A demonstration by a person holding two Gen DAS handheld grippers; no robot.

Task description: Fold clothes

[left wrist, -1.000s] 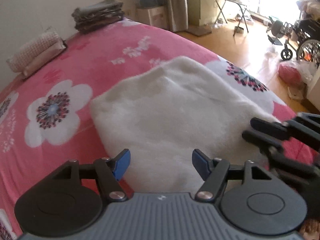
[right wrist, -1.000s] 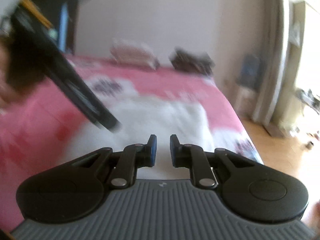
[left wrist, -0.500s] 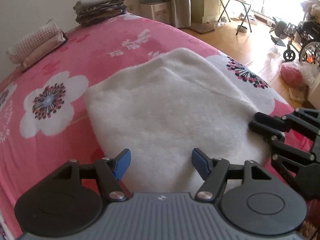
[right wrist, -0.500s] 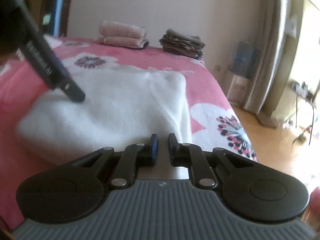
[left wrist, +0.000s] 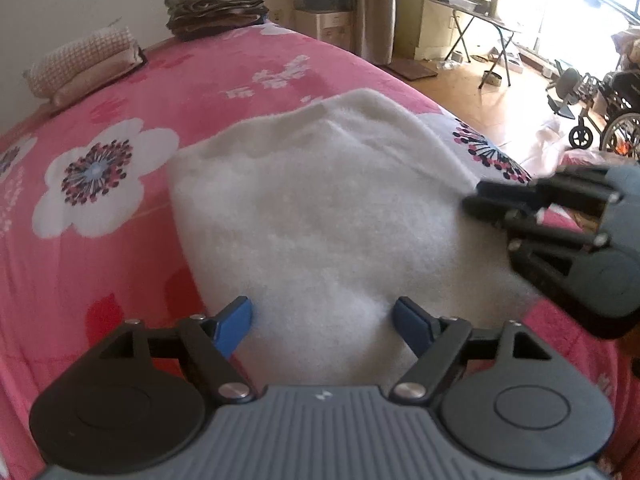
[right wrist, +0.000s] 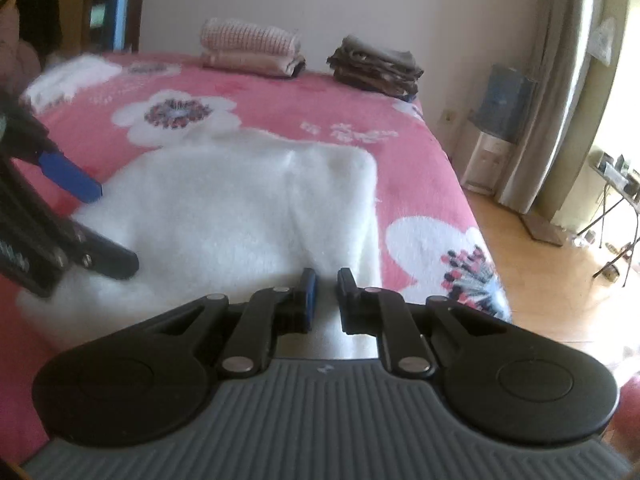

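A white fluffy garment lies folded into a rough rectangle on the pink flowered bed cover. My left gripper hovers over its near edge. Its jaws are opening and stand wide, with only the cloth lying below them and no pad pressing on it. My right gripper points at the garment's right edge, its fingertips close together. In the right wrist view the right gripper shows a narrow gap over the garment, nothing visibly pinched. The left gripper reaches in from the left there.
A checkered folded pile and a dark folded stack sit at the bed's far end by the wall. Right of the bed are wooden floor, a water dispenser, a folding table and a wheelchair.
The left jaws have spread wider. The right gripper has shifted farther along the garment's right edge, and its view has steadied from blur.
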